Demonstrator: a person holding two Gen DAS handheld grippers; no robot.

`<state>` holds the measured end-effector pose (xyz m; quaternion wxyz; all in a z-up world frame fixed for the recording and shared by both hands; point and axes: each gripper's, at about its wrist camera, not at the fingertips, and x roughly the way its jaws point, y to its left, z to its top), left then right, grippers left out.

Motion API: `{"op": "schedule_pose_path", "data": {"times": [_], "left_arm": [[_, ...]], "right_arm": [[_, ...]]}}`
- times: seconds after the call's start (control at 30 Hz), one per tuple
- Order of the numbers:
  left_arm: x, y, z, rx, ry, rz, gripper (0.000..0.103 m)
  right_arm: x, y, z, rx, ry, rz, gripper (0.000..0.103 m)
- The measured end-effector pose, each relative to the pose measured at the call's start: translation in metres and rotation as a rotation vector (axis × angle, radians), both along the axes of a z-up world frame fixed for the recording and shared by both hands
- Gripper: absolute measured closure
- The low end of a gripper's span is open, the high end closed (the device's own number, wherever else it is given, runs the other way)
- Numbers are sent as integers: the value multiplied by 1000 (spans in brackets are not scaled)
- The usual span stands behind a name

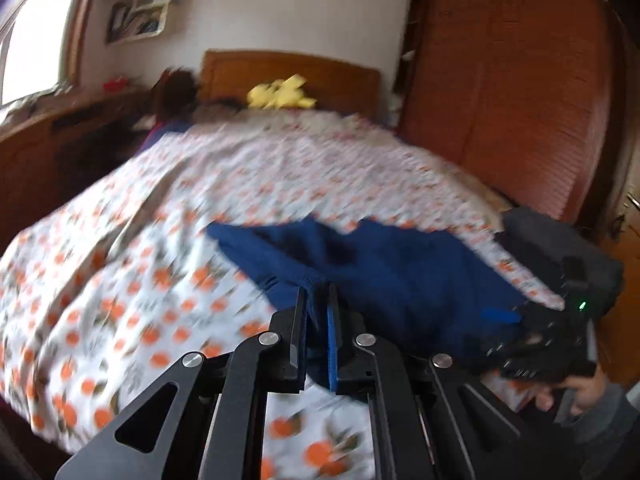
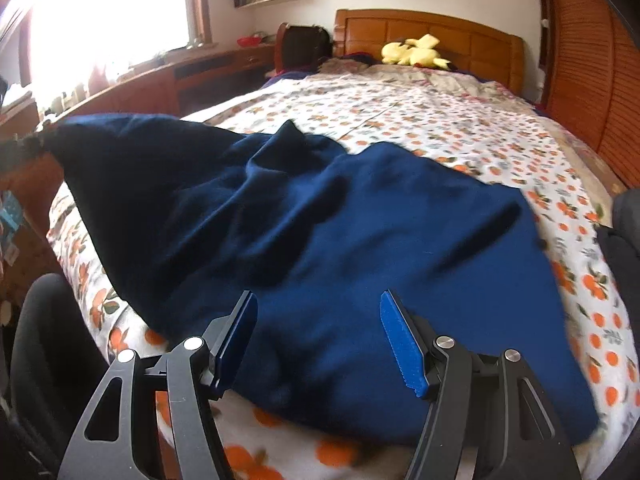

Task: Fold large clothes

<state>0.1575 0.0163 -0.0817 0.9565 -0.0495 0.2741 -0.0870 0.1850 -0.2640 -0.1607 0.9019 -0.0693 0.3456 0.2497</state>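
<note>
Two grippers: one per hand, both black metal linkages with blue ribbed pads on the fingers.
Left gripper [image 1: 318, 300]: jaws drawn nearly together, pinching a fold at the near edge of the navy garment [image 1: 384, 268]; cloth fills the narrow gap between the pads.
Right gripper [image 2: 320, 320]: jaws spread wide, hovering over the garment's near portion; whether the finger tips touch the cloth cannot be told, and nothing sits clamped between them.
Right gripper, seen from the left wrist view [image 1: 552, 336]: its black body with a small green light lies at the right edge, gripped by the person's hand [image 1: 576, 392]; its fingers are hidden there.
Garment location: the navy garment [image 2: 320, 220] lies spread across the foot end of the bed, one corner lifted up at the far left of the right wrist view, where what raises it is cut off.
Garment texture: dark blue, soft, matte, rumpled into broad folds at its centre.
Bedspread [image 2: 420, 120]: white cloth printed with small orange fruit and green leaves, lying under the garment.
Headboard [image 2: 432, 36]: panelled orange-brown wood.
Plush toy [image 2: 414, 54]: yellow, lying at the headboard.
Wardrobe [image 1: 508, 92]: slatted reddish wood beside the bed.
Window [image 2: 108, 12]: overexposed to plain white.
Hard to make out: the left wrist view is streaked with motion blur, so the print and the far objects smear.
</note>
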Motion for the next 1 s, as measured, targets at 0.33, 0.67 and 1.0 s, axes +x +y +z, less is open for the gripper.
{"op": "schedule_pose_path", "data": {"times": [0.33, 0.67, 1.0], "left_arm": [[28, -125, 44, 35, -92, -214, 98], [54, -256, 42, 85, -69, -417, 98], [54, -256, 44, 96, -86, -390, 48]], "right_arm": [[-15, -80, 21, 1, -38, -127, 42], [-35, -147, 33, 10, -62, -218, 42], [-35, -156, 35, 29, -61, -249, 42]]}}
